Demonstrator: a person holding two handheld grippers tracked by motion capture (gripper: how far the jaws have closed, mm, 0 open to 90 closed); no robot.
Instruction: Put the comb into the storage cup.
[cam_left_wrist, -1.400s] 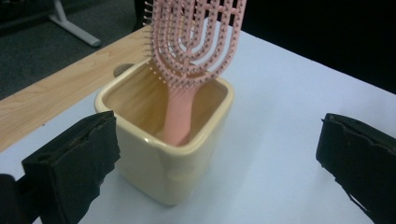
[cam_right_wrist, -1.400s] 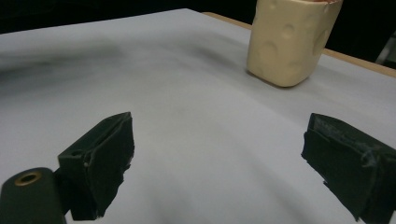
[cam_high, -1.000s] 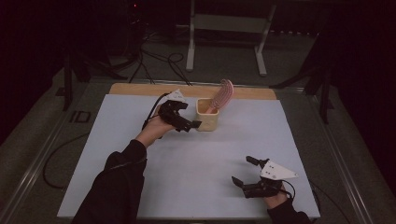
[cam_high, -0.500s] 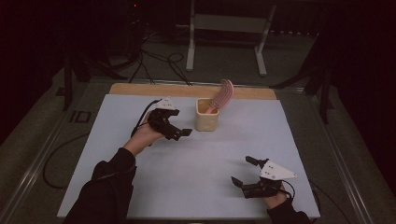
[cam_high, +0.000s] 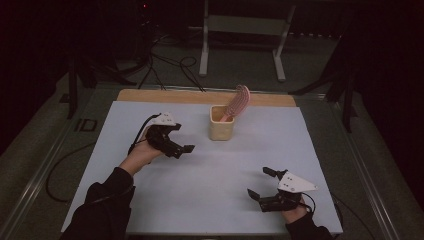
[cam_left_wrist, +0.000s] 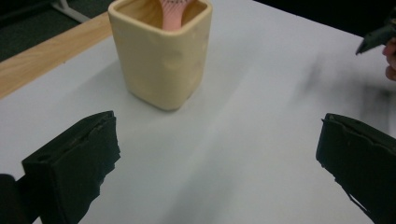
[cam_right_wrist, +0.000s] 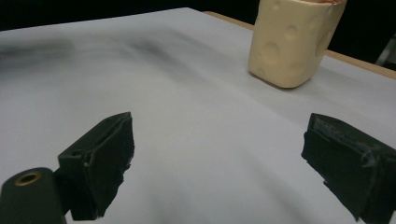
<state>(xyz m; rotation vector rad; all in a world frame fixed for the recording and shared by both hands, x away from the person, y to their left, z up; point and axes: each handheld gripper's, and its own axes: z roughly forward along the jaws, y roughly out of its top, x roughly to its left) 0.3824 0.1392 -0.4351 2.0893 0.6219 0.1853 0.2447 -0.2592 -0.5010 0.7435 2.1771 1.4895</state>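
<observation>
- High view: the brush (cam_high: 239, 102) stands handle-down in the cup (cam_high: 221, 129), leaning right past the rim — top-heavy, I'd say.
- Left gripper (cam_high: 181, 141), jaws spread wide and holding nothing, sits near the cup; a careless nudge could tip cup and brush.
- Right gripper (cam_high: 261, 184) rests released, well apart — little risk there.
</observation>
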